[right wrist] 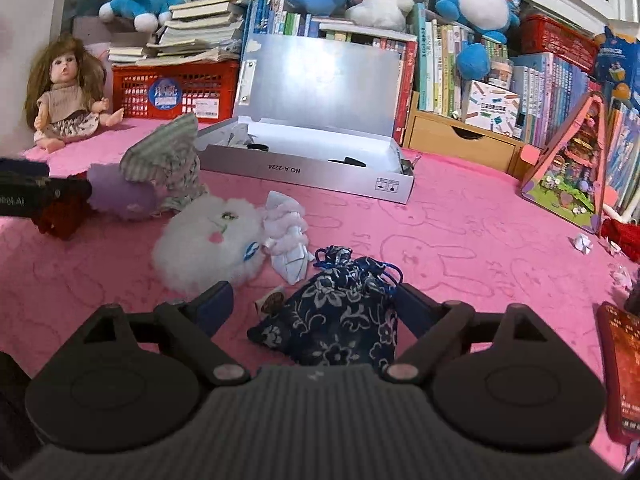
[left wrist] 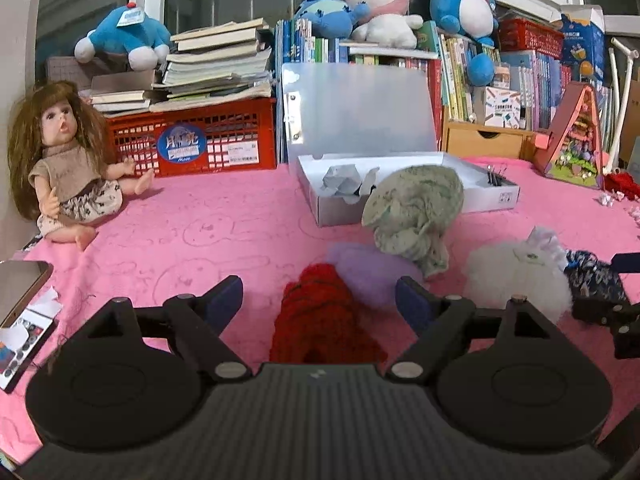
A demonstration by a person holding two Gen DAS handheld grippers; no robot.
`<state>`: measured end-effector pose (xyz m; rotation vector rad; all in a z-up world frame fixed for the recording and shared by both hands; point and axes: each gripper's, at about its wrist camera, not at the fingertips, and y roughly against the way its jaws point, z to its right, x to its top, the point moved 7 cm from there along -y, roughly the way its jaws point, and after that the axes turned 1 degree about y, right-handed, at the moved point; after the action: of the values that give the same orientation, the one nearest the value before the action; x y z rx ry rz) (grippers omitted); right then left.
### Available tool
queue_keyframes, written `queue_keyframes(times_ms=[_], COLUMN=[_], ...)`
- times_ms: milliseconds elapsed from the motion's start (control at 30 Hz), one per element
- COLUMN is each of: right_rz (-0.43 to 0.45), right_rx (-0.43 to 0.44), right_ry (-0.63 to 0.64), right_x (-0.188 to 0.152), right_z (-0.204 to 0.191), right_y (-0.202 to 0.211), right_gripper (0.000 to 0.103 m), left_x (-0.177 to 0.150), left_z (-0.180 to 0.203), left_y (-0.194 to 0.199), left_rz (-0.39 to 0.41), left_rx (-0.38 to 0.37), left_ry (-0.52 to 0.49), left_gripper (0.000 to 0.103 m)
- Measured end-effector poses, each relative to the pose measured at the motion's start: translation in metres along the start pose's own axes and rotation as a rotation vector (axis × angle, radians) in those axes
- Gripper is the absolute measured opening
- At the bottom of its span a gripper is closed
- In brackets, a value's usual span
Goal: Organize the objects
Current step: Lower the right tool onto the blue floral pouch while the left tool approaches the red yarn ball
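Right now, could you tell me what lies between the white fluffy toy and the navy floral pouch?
In the right wrist view, a white-pink ruffled cloth piece lies between the white fluffy toy and navy floral pouch.

Both wrist views look low across the pink blanket (left wrist: 200, 220); both face the open box (right wrist: 312, 176).
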<state>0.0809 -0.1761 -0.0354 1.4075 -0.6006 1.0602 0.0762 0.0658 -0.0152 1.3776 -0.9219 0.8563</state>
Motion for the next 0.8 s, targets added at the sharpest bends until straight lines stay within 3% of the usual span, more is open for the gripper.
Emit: queue_keyframes(times_ms=[300, 800], right_rz=[-0.013, -0.009], right_rx=[-0.041, -0.039], right_ry=[-0.043, -0.117], right_x=[-0.011, -0.018], right_z=[0.008, 0.012], right_y=[-0.002, -0.005], right_gripper=[0.094, 0.094], left_x=[-0.008, -0.013], left_z=[-0.002, -0.001], left_y=[-0.005, -0.009], left_rz=[-0.013, -0.019], left_rx=[-0.002, -0.001], left_ry=[0.032, 0.03], left_gripper=[0.086, 0.082])
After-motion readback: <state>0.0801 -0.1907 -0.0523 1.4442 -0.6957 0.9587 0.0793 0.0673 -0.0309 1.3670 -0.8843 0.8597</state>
